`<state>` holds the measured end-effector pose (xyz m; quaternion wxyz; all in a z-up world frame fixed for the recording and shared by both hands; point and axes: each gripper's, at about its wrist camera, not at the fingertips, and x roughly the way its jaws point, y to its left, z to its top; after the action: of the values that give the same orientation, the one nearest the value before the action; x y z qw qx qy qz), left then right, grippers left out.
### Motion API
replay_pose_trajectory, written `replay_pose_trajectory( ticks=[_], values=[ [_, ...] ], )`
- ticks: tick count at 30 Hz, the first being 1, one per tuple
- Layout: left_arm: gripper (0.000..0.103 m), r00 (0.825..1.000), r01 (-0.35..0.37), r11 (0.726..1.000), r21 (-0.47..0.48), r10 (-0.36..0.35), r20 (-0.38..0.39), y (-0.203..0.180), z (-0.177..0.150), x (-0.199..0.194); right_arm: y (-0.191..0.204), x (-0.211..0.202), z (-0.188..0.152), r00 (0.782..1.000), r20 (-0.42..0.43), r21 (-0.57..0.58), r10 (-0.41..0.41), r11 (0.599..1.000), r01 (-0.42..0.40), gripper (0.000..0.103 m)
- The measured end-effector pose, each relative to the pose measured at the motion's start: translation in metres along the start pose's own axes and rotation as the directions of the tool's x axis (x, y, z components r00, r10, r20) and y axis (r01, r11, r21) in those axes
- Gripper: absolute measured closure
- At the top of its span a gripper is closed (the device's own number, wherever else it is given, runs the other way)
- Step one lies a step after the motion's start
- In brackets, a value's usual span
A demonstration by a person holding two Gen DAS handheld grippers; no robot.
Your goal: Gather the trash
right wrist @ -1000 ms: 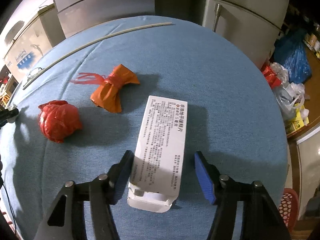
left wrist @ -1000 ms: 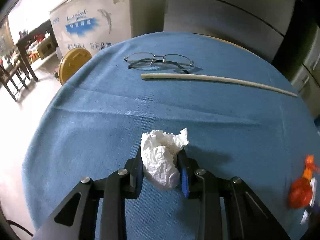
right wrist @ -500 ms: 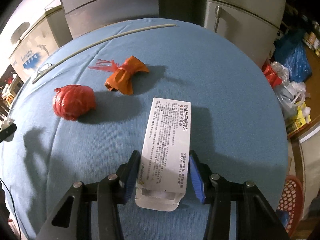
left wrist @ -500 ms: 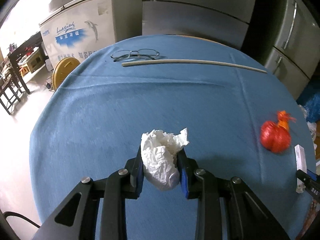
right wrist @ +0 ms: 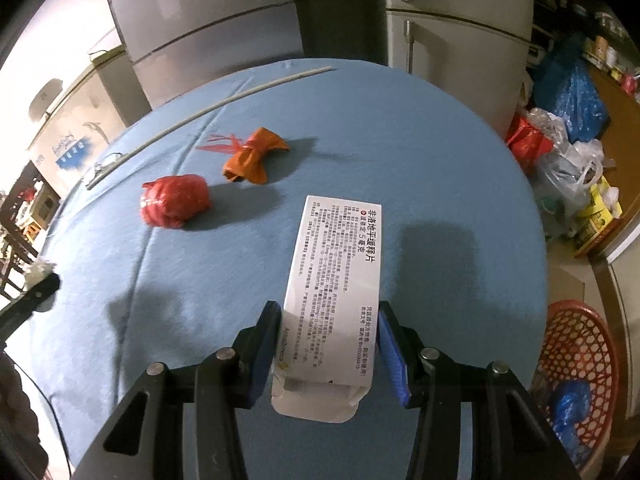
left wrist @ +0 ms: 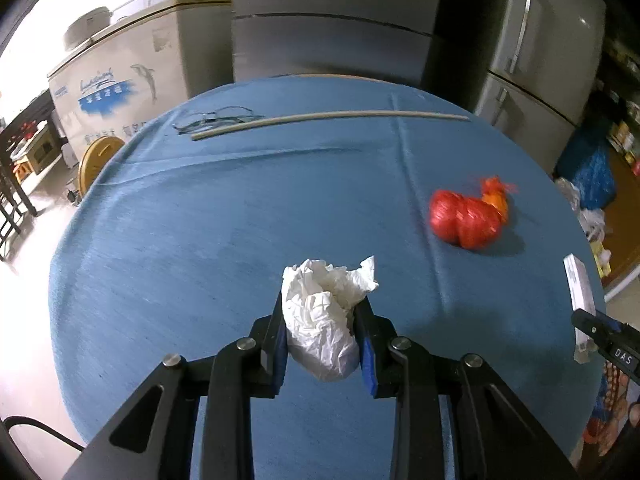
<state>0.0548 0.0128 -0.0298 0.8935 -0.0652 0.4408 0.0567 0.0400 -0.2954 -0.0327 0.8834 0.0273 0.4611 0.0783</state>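
Left gripper (left wrist: 322,312) clamped on crumpled white tissue wad (left wrist: 324,316), held above near part of round blue-clothed table (left wrist: 200,220). Right gripper (right wrist: 329,334) clamped on white printed cardboard medicine box (right wrist: 336,280). Red plastic bag ball (right wrist: 175,200) and orange knotted bag (right wrist: 252,156) lie apart on far left cloth. Red mesh basket (right wrist: 580,344) on floor, right.

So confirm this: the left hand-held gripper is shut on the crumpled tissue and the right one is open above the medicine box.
Not quite. The right wrist view shows the right hand-held gripper shut on the medicine box, its pads against both sides. The left hand-held gripper is shut on the crumpled tissue, as you said.
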Motion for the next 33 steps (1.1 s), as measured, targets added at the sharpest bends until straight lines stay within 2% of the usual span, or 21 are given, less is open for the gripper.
replay_pose_trajectory(
  ticks=[12, 33],
  values=[
    [0.072, 1.0, 0.028, 0.999, 0.044, -0.028, -0.005, -0.028, -0.016, -0.015, 0.021, -0.024, -0.021, 0.998, 0.033, -0.022, 0.052, 0.998, -0.052, 0.053],
    [0.072, 0.998, 0.055, 0.994, 0.098, -0.055, -0.003, -0.054, -0.026, -0.028, 0.015, -0.04, -0.033, 0.995, 0.067, -0.005, 0.067, 0.998, -0.067, 0.052]
  ],
)
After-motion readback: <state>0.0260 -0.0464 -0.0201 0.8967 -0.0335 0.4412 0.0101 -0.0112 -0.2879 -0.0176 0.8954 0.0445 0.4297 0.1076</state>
